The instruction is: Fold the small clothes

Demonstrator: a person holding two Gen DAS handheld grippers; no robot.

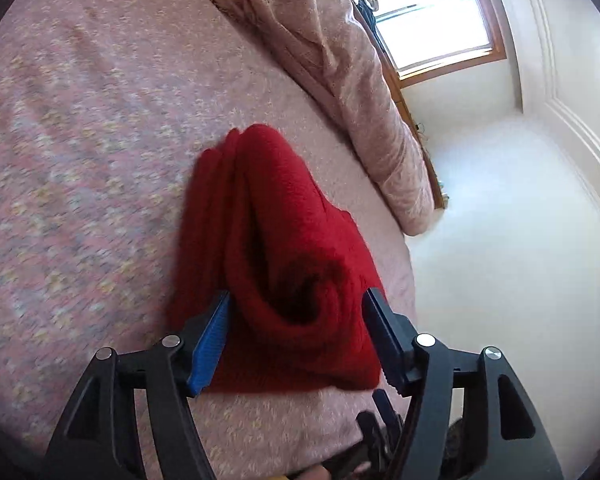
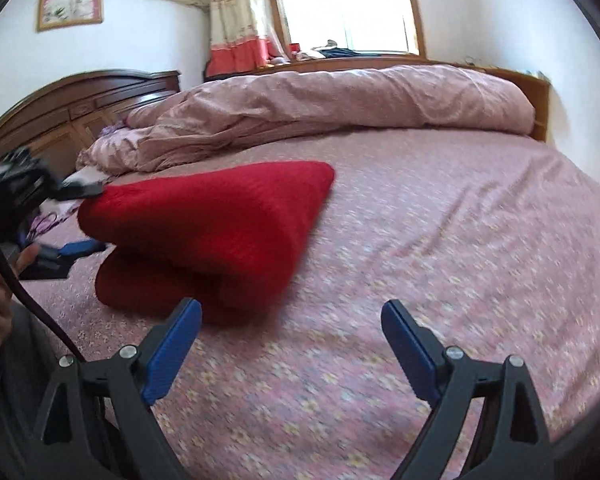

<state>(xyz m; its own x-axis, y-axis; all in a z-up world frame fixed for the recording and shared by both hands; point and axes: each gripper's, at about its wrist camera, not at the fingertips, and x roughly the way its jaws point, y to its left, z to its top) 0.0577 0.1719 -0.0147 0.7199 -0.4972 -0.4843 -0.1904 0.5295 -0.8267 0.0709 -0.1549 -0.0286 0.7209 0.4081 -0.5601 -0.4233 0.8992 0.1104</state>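
My left gripper (image 1: 296,312) jaws gape around the folded red garment (image 1: 284,240), seemingly squaring it; right gripper (image 2: 292,320) wide, empty, garment at ten o'clock.

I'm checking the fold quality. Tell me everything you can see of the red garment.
The red garment is a thick, fuzzy knit, folded into stacked layers with a rounded fold edge. It lies on the pink floral bedsheet, narrowing to one corner. The left gripper, open, straddles its near end; the right gripper is open, beside it.
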